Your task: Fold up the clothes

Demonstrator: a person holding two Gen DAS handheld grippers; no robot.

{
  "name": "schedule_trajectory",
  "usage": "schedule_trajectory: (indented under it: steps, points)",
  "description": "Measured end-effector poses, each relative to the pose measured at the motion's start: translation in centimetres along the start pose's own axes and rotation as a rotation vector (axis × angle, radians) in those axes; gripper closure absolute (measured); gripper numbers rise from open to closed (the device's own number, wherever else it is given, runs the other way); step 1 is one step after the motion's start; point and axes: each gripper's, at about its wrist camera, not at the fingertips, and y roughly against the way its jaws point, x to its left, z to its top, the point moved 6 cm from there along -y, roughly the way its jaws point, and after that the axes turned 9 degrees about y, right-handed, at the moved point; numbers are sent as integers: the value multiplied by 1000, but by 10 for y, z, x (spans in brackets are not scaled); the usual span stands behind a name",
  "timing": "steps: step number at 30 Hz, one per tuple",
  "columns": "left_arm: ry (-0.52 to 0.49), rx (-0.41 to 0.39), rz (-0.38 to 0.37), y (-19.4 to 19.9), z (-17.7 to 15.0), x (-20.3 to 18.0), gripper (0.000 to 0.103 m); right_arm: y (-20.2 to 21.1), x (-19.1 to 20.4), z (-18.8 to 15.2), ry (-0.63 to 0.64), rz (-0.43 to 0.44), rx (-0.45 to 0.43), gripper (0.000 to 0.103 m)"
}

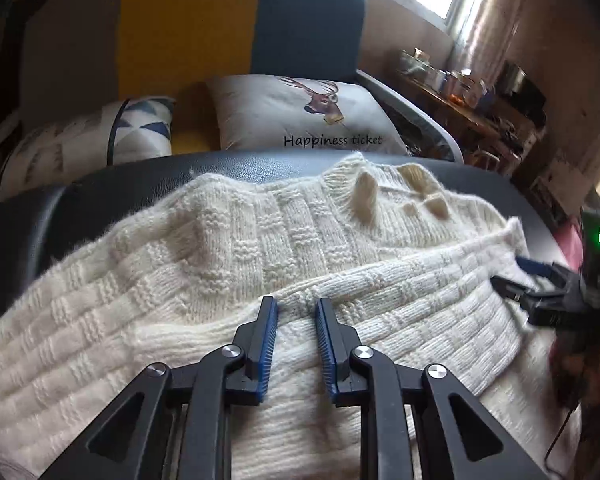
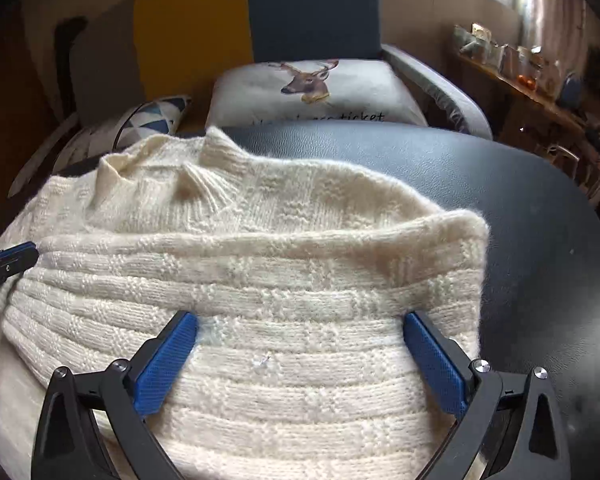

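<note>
A cream knit sweater (image 1: pixel 220 240) lies on a black leather surface (image 1: pixel 260 168), collar toward the far side, with its lower part folded up over the body. My left gripper (image 1: pixel 296 306) sits at the edge of that folded layer, its fingers close together with thick knit pinched between the pads. In the right wrist view the sweater (image 2: pixel 300 240) fills the middle, and my right gripper (image 2: pixel 300 322) stands wide open just above the folded layer, holding nothing. The right gripper (image 1: pixel 514 274) also shows at the sweater's right edge. The left gripper (image 2: pixel 24 256) appears at the far left.
A deer-print pillow (image 1: pixel 300 116) and a blue triangle-pattern pillow (image 1: pixel 100 136) lie on a yellow and teal sofa behind the surface. A cluttered wooden shelf (image 1: pixel 460 84) stands at the right under a window. Bare black leather (image 2: pixel 520 220) extends right of the sweater.
</note>
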Motion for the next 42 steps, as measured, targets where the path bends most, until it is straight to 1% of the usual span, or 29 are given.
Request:
schedule_trajectory:
  steps: [1,3,4,5,6,7,9,11,13,15,16,18,21,22,23,25,27,30,32,35,36,37,38,39,40,41,42]
  points:
    - [50,8,-45,5,0,2,82,1,-2,0,-5,4,-2,0]
    - [203,12,-172,27,-2,16,81,1,-2,1,-1,1,3,0]
    - [284,3,-220,42,-6,28,80,6,-1,3,-9,-5,9,0]
    - [367,-10,-259,58,-13,44,78,11,0,5,-16,-11,15,0]
    - [436,-32,-267,76,-22,64,77,21,9,13,-29,1,-23,0]
    - [499,-60,-259,95,-32,87,75,30,18,21,-42,13,-62,0]
    - [624,-115,-243,133,-54,133,74,48,38,23,-74,89,-104,0]
    - [768,-177,-202,173,-82,189,71,58,68,19,-81,163,-106,0]
    - [914,-244,-129,210,-112,245,70,65,99,14,-71,225,-101,0]
    - [1063,-310,-77,248,-144,298,70,66,128,3,-56,264,-88,0]
    - [1126,-336,-64,260,-158,318,70,67,142,-2,-48,285,-84,0]
    - [1243,-402,-43,282,-183,351,69,69,164,-9,-38,311,-72,0]
    - [1400,-457,-74,297,-210,388,66,72,190,-19,-13,334,-45,0]
    - [1441,-459,-92,297,-215,396,65,74,197,-21,-3,337,-39,0]
    - [1476,-454,-113,295,-219,401,64,74,203,-23,3,338,-36,0]
    - [1491,-438,-133,288,-219,406,62,78,212,-27,13,340,-25,0]
    - [1525,-444,-162,280,-218,408,62,79,216,-28,16,343,-20,0]
    - [1548,-459,-177,272,-212,409,61,83,221,-30,20,349,-12,0]
    - [1532,-457,-156,268,-204,409,60,83,223,-32,29,354,-2,0]
    - [1549,-476,-113,264,-202,404,61,80,227,-40,31,367,23,0]
    - [1557,-483,-99,263,-201,402,63,78,228,-43,31,372,33,0]
    - [1567,-476,-91,261,-201,401,68,77,229,-46,31,377,43,0]
    - [1579,-462,-86,258,-201,399,77,75,230,-48,36,381,49,0]
    - [1590,-448,-82,255,-201,397,84,74,230,-51,40,385,55,0]
    - [1602,-433,-77,252,-201,396,100,73,229,-52,46,386,59,0]
    - [1605,-429,-77,251,-201,393,97,72,229,-54,51,387,64,0]
    - [1604,-430,-79,249,-201,391,97,71,228,-55,56,387,68,0]
